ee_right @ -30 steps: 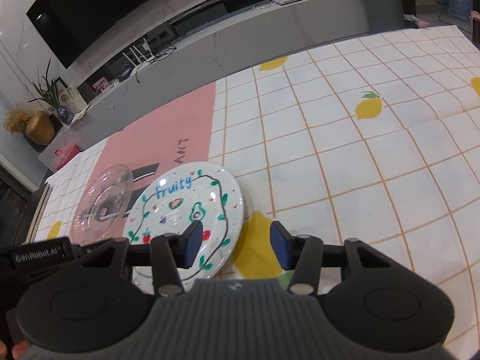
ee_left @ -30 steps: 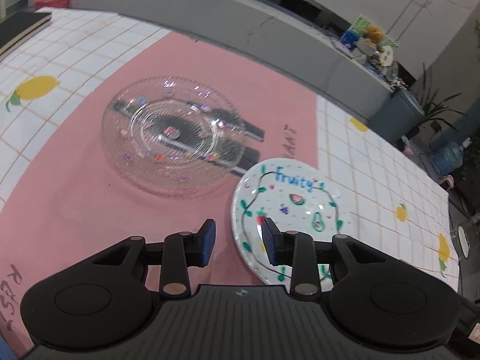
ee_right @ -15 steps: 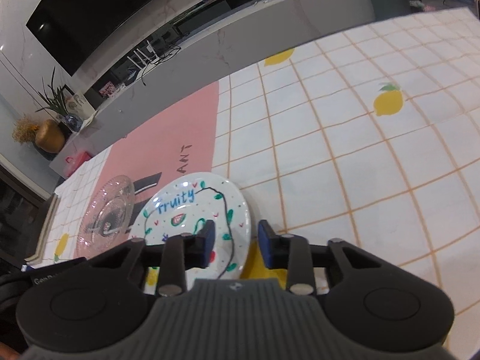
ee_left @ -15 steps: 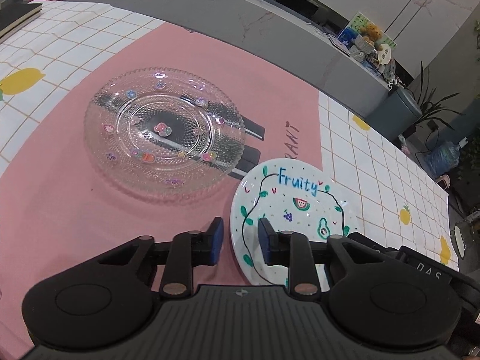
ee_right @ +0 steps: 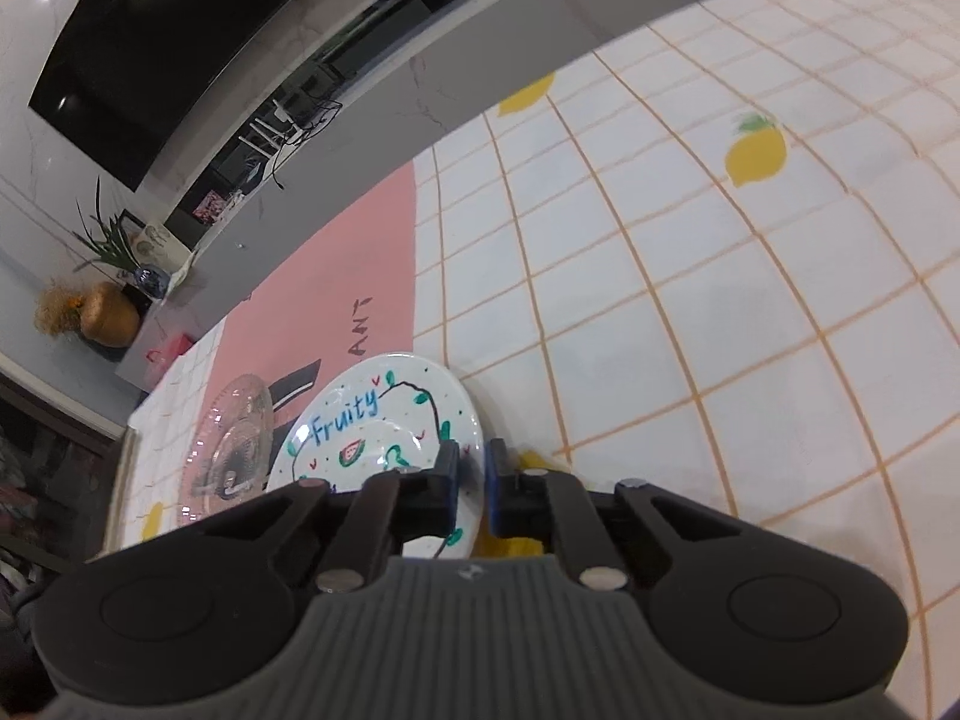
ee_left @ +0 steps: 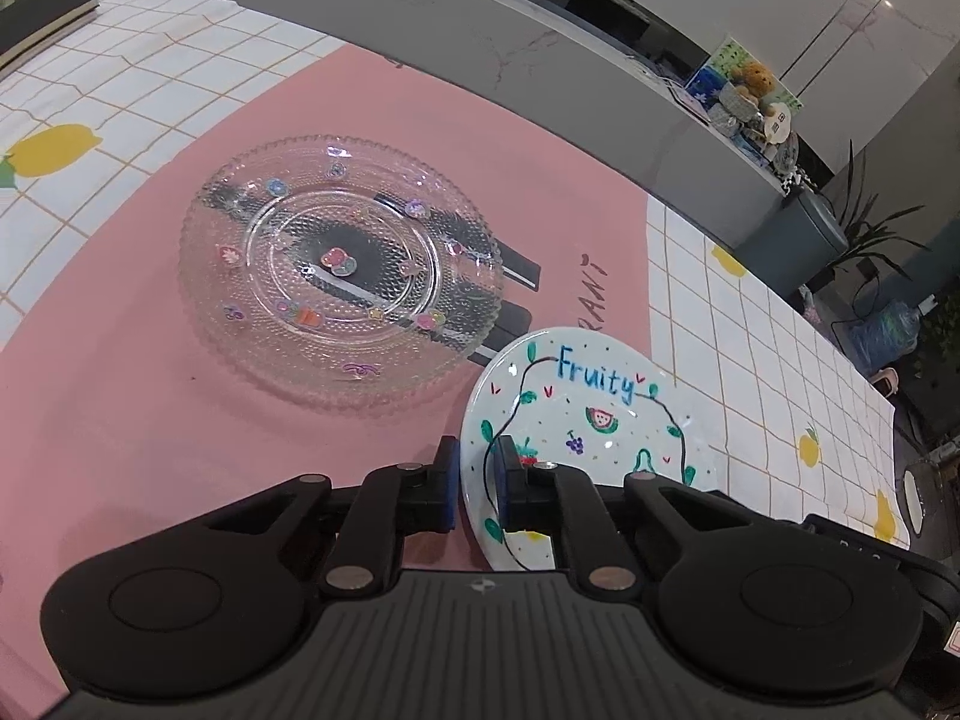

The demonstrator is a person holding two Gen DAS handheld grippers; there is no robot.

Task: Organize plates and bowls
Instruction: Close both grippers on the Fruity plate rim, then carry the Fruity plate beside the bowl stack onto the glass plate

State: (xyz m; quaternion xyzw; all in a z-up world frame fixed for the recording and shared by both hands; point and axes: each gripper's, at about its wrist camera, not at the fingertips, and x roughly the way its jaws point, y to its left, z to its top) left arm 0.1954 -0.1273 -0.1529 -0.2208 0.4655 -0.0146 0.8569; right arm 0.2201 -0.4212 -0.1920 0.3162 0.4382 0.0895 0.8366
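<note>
Left wrist view, far left of the claw: checked tablecloth (ee_left: 126, 90) with lemon prints, a dark book or board at its far corner. Ahead and left of the left gripper (ee_left: 477, 483): clear glass plate (ee_left: 342, 270) with beaded rim and small coloured motifs, flat on the pink mat (ee_left: 120, 408), well apart from the fingers. Straight at the claw: white "Fruity" plate (ee_left: 588, 414), painted with vine, watermelon, grapes; its near-left rim sits between the blue pads, which are closing and pinch the rim from both sides, so clenched on the plate. Plate's far edge lies just beside the glass plate; touching or not, cannot tell. Right of the claw: more checked cloth, a grey counter behind it with boxes and a soft toy. Right wrist view, left of the claw: the glass plate (ee_right: 231, 438) again, further off, partly behind the "Fruity" plate (ee_right: 384, 426). Right gripper (ee_right: 474, 477): pads brought together on the plate's near-right rim, grasping it. Plate looks tipped, right edge off the cloth. Right of this claw: open checked tablecloth (ee_right: 720, 312) with one lemon print
</note>
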